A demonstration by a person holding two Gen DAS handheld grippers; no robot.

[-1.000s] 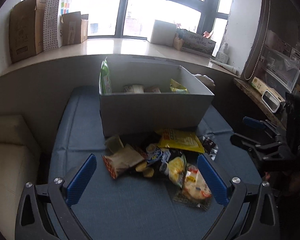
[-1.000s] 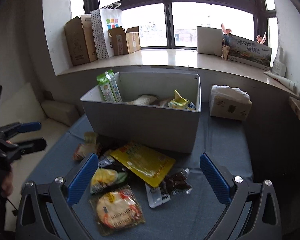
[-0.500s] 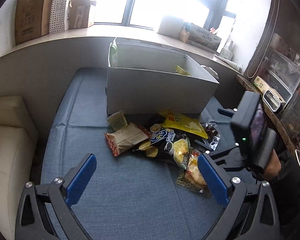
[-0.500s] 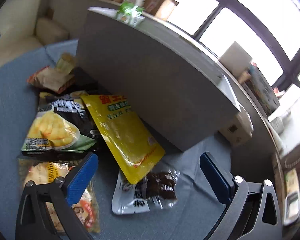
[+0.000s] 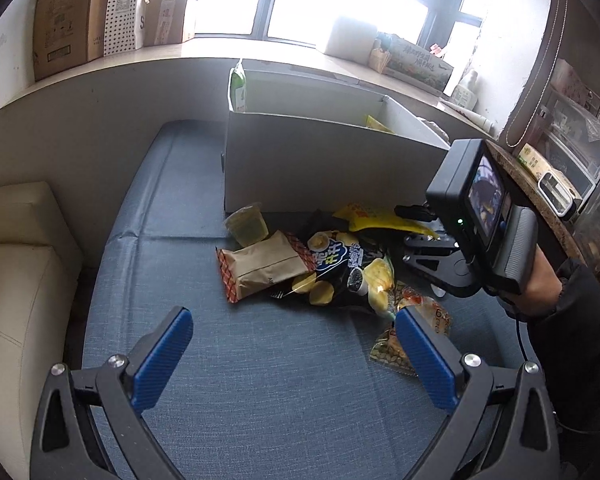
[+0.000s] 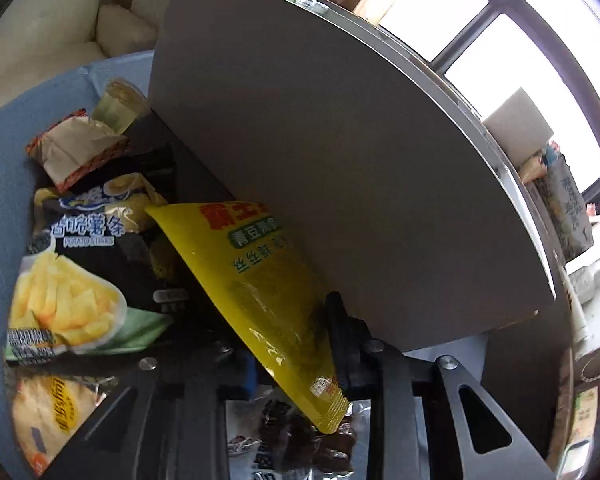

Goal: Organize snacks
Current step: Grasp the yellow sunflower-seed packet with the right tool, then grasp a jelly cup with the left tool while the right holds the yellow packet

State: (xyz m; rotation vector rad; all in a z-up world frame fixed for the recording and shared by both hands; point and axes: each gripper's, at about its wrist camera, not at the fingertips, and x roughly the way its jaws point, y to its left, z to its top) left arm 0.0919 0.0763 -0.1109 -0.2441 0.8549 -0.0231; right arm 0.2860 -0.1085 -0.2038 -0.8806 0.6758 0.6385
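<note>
A pile of snack packs lies on the blue cushion [image 5: 228, 360] in front of a grey box [image 5: 324, 172]. My right gripper [image 6: 292, 344] is shut on the lower part of a yellow pouch [image 6: 260, 280], close against the box wall [image 6: 340, 180]; the same pouch [image 5: 380, 218] and the gripper body [image 5: 472, 224] show in the left wrist view. My left gripper [image 5: 296, 356] is open and empty, above the cushion short of the pile. A black potato-stick bag [image 5: 344, 272] and a brown paper pack [image 5: 264, 268] lie in the pile.
A jelly cup [image 5: 246, 226] sits by the box's left corner. A dark-snack clear pack [image 6: 300, 440] lies under the right gripper. A green pack [image 5: 238, 88] stands in the box. A cream sofa [image 5: 16, 280] is on the left, cardboard boxes [image 5: 64, 28] on the sill.
My right gripper has dropped to the pile and closed on the yellow pouch. My left gripper has drawn back slightly and tilted, staying open.
</note>
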